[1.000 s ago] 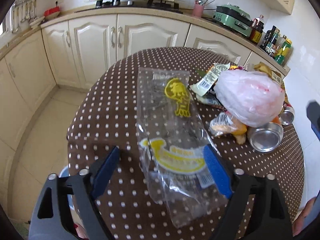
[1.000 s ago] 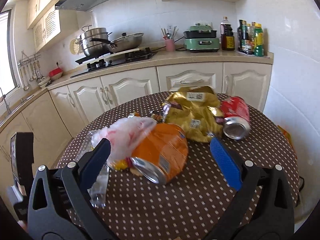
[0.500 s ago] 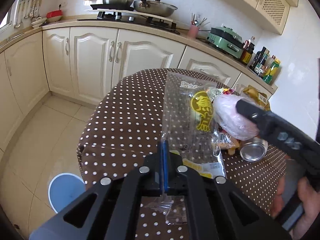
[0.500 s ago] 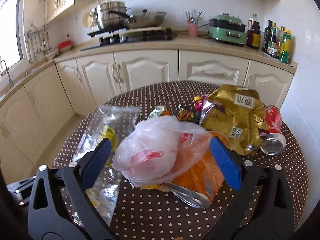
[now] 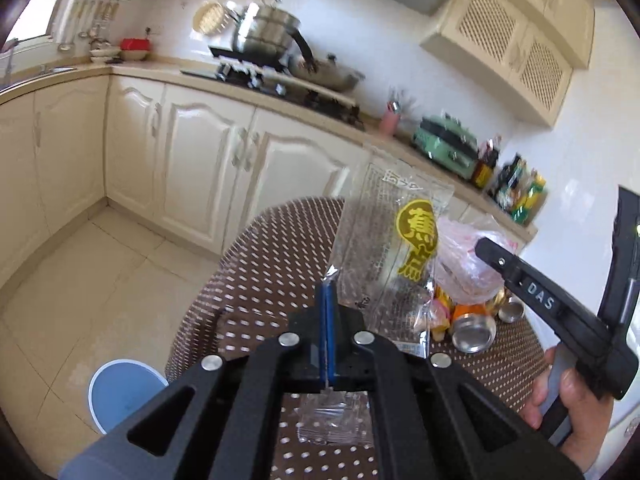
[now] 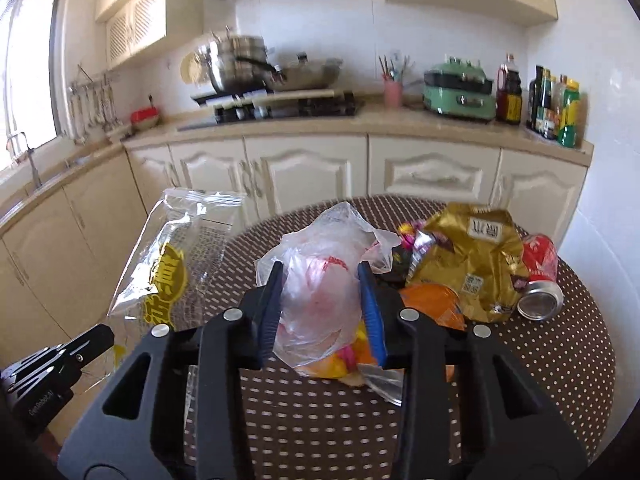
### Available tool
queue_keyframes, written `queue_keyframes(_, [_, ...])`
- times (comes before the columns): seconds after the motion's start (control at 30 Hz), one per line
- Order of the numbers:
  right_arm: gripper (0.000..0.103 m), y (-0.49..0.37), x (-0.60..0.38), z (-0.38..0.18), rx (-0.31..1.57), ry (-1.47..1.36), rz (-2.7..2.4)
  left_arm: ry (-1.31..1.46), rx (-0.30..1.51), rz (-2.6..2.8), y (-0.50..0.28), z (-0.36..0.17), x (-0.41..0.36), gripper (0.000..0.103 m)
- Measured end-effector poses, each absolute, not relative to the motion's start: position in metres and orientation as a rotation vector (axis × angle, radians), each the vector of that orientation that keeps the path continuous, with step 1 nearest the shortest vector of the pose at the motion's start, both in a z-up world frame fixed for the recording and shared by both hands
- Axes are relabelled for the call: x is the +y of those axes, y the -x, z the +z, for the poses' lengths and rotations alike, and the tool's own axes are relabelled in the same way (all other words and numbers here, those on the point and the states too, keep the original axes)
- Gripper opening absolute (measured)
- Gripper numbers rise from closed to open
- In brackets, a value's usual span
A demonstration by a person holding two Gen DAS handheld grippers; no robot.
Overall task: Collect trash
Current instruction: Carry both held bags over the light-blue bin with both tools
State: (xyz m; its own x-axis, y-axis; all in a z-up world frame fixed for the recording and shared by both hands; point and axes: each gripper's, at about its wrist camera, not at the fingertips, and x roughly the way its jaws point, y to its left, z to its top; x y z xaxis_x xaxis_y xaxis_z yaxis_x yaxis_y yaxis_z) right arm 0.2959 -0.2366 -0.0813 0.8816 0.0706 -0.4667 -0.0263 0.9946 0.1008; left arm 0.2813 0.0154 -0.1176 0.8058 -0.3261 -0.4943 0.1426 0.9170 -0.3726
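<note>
A clear plastic wrapper with yellow print point(image 5: 396, 248) hangs tilted above the brown dotted table point(image 5: 280, 248), with my left gripper point(image 5: 326, 292) shut on its lower edge. The right wrist view shows the same wrapper point(image 6: 176, 264) at the left. A crumpled white-and-pink plastic bag point(image 6: 320, 280) sits in the trash pile. My right gripper point(image 6: 320, 274) is closing its jaws on this bag, and both blue pads press into its sides. The right gripper's black body point(image 5: 540, 300) shows at the right of the left wrist view.
A gold snack bag point(image 6: 468, 264), a red can point(image 6: 540, 276) and an orange can point(image 6: 432, 304) lie on the table point(image 6: 520, 380) right of the bag. A blue bin point(image 5: 124, 392) stands on the floor left of the table. Cream cabinets run behind.
My left gripper shut on the clear wrapper and lifted it off the table. My right gripper moved left over the white-and-pink bag and its jaws narrowed onto it.
</note>
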Motion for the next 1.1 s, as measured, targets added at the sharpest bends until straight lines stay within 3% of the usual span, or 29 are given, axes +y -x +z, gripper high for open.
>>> queue_keyframes(0.2, [0.036, -0.28, -0.172, -0.068, 0.453, -0.07, 0.195, 0.39, 0.538, -0.149, -0.249, -0.116, 0.072, 0.0])
queue_keyframes(0.37, [0.036, -0.276, -0.092, -0.09, 0.499, -0.032, 0.353, 0.413, 0.566, -0.006, -0.226, -0.14, 0.138, 0.0])
queue_keyframes(0.73, [0.036, -0.3, 0.047, -0.207, 0.659, 0.075, 0.511, 0.506, 0.784, 0.335, -0.218, -0.254, 0.267, 0.0])
queue_keyframes(1.1, [0.037, -0.35, 0.08, -0.319, 0.838, 0.146, 0.488, 0.493, 1.067, 0.344, -0.285, -0.381, 0.288, 0.0])
